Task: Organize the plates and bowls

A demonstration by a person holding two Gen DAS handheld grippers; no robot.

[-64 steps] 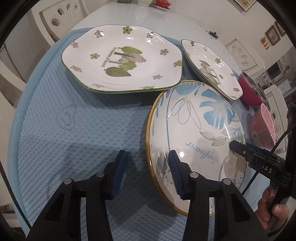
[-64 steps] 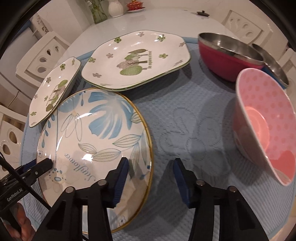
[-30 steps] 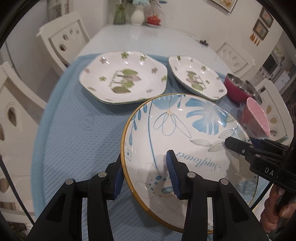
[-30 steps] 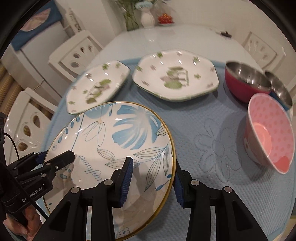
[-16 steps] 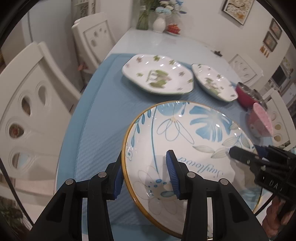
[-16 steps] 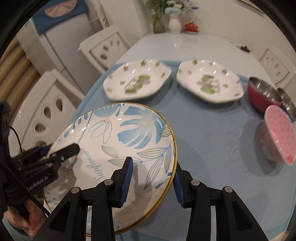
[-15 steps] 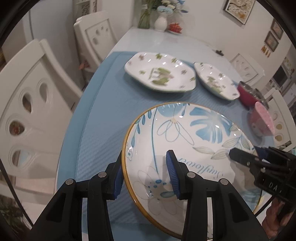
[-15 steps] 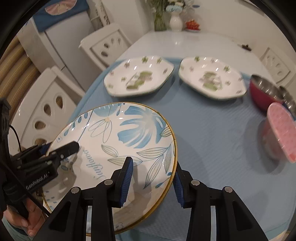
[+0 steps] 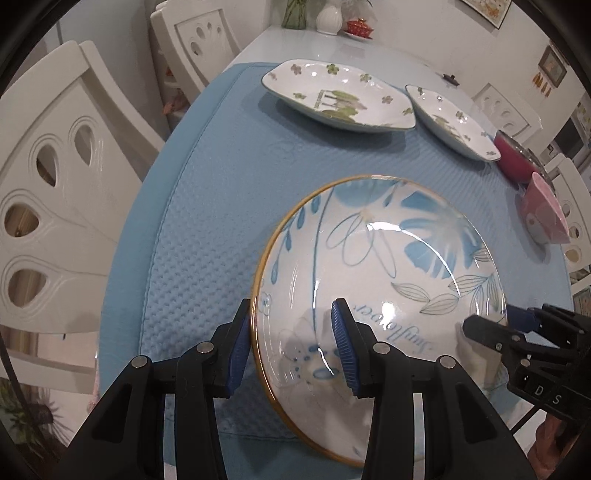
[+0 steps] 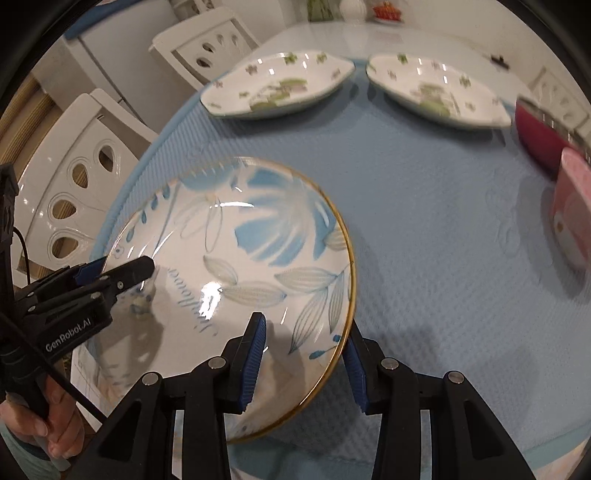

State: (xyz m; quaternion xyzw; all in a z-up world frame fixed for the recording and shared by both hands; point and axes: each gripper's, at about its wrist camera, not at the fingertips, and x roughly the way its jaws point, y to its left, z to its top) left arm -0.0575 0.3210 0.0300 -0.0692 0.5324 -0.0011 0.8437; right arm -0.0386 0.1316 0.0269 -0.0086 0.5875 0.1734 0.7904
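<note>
A large round plate with blue leaves and a gold rim (image 9: 376, 266) is held above the blue mat, also in the right wrist view (image 10: 236, 273). My left gripper (image 9: 288, 339) is shut on its left rim. My right gripper (image 10: 304, 350) is shut on its right rim. Each gripper shows in the other's view, the right gripper (image 9: 491, 332) and the left gripper (image 10: 122, 273). Two white plates with green flowers lie at the back of the mat, a larger one (image 9: 336, 96) and a smaller one (image 9: 450, 122).
A red bowl with a steel inside (image 10: 539, 136) and a pink bowl (image 10: 576, 206) stand at the mat's right side. White chairs (image 9: 55, 155) stand along the left of the table. A vase and a red dish (image 9: 358, 26) sit at the far end.
Both grippers closed on the blue-leaf plate's rims, lifted it off the mat and drew it back toward the near left edge. The flowered plates now look farther away.
</note>
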